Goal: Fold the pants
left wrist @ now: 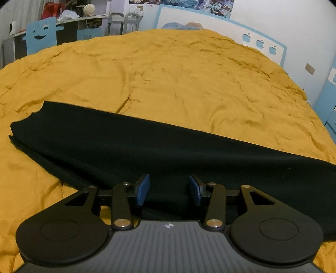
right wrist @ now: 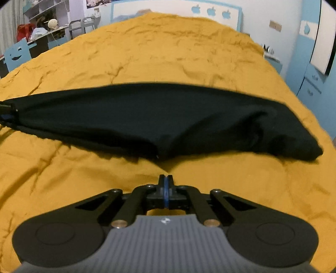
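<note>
Between the blue pads (left wrist: pixel 143 190) of our left gripper (left wrist: pixel 169 190) lies only dark fabric seen from above; the fingers stand apart and the pads press on nothing. We hold this gripper over the near edge of the black pants (left wrist: pixel 147 147), tilted downward. The pants lie as a long folded band running across the view from the upper left to the right edge, where they leave the frame. One squared end rests at the left, with a second layer showing just beneath its lower edge.

Our right gripper (right wrist: pixel 166 178) has its fingers brought fully together, the blue pads meeting face to face with no cloth between them. Its tips hang above bare yellow bedspread (right wrist: pixel 147 52), just short of the near edge of the pants (right wrist: pixel 147 117). In this view the garment spreads wide to both sides, the near edge dipping to a low point directly ahead of the closed tips. Its right end bunches into a rounded lump, while its left end narrows toward the frame edge, where part of the other gripper shows.

The bedspread is creased throughout and covers the whole bed. Beyond it we see a white headboard (left wrist: pixel 210 23) with blue trim and blue apple shapes, a blue chair (left wrist: pixel 41 35) with a smiling face cut into its back, and a cluttered desk (left wrist: pixel 84 19).
</note>
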`<move>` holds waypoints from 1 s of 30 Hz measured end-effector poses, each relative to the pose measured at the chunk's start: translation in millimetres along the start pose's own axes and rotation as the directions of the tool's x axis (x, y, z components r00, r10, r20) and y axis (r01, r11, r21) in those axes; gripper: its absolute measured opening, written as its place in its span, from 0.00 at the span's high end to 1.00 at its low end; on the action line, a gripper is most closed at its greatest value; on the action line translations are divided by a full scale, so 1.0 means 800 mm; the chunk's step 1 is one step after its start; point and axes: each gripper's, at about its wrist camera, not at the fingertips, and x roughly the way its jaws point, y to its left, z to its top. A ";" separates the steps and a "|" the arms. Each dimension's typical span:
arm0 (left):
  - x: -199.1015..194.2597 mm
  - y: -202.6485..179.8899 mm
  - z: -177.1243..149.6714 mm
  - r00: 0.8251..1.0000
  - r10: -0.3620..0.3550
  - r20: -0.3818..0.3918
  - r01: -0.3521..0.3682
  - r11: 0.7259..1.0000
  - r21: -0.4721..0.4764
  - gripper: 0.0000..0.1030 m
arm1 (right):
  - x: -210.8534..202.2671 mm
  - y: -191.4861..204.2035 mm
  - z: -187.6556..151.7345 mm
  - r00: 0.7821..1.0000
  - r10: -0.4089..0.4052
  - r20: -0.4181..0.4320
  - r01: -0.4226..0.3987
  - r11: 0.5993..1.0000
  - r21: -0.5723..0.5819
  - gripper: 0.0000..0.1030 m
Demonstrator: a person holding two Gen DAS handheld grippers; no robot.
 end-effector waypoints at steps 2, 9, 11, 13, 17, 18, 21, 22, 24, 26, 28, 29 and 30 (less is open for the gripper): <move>-0.002 0.001 -0.001 1.000 -0.010 -0.001 0.010 1.000 0.008 0.47 | -0.013 0.003 0.005 0.998 -0.002 0.068 0.003 1.000 -0.002 0.94; -0.002 0.001 -0.002 1.000 -0.003 -0.017 0.003 1.000 -0.017 0.47 | 0.017 0.021 0.026 0.997 -0.038 0.073 0.038 0.999 -0.002 0.75; -0.004 0.005 -0.001 1.000 -0.012 -0.021 0.011 1.000 -0.026 0.47 | 0.040 0.021 0.030 0.996 -0.078 0.040 0.078 0.997 -0.005 1.00; -0.008 0.011 0.000 1.000 -0.018 -0.022 0.017 0.999 -0.039 0.47 | 0.041 0.021 0.030 0.997 -0.067 0.040 0.067 0.998 0.003 1.00; -0.028 0.033 0.000 0.995 -0.067 0.075 0.074 0.992 -0.104 0.49 | -0.019 0.020 0.025 0.995 -0.023 0.095 0.019 0.999 0.039 1.00; -0.029 0.036 0.000 0.994 -0.069 0.083 0.079 0.990 -0.119 0.49 | -0.026 0.019 0.020 0.996 -0.015 0.093 0.010 0.999 0.048 1.00; -0.025 0.029 0.005 0.995 -0.075 0.064 0.083 0.988 -0.132 0.49 | -0.001 0.019 0.004 0.999 -0.017 0.033 0.016 0.999 0.028 1.00; -0.024 0.023 0.006 0.995 -0.085 0.053 0.091 0.988 -0.128 0.49 | 0.012 0.019 0.000 1.000 -0.010 0.003 0.010 1.000 0.024 1.00; -0.029 0.006 0.008 0.991 -0.121 0.055 0.126 0.987 -0.097 0.49 | 0.026 0.020 -0.001 0.999 -0.002 -0.032 0.003 1.000 0.011 0.99; -0.039 -0.018 0.008 0.985 -0.158 0.066 0.160 0.987 -0.031 0.49 | 0.020 0.018 0.002 0.999 0.021 -0.041 -0.020 1.000 0.002 0.96; -0.045 -0.040 0.007 0.979 -0.196 0.065 0.195 0.981 0.018 0.49 | 0.006 0.001 0.005 0.996 0.076 -0.045 -0.074 0.997 0.030 0.87; -0.047 -0.053 0.006 0.974 -0.220 0.056 0.218 0.975 0.035 0.49 | -0.001 -0.012 0.005 0.994 0.103 -0.036 -0.101 0.993 0.060 0.76; -0.049 -0.067 0.005 0.968 -0.247 0.048 0.245 0.968 0.051 0.49 | -0.011 -0.031 0.005 0.993 0.120 -0.015 -0.118 0.987 0.105 0.72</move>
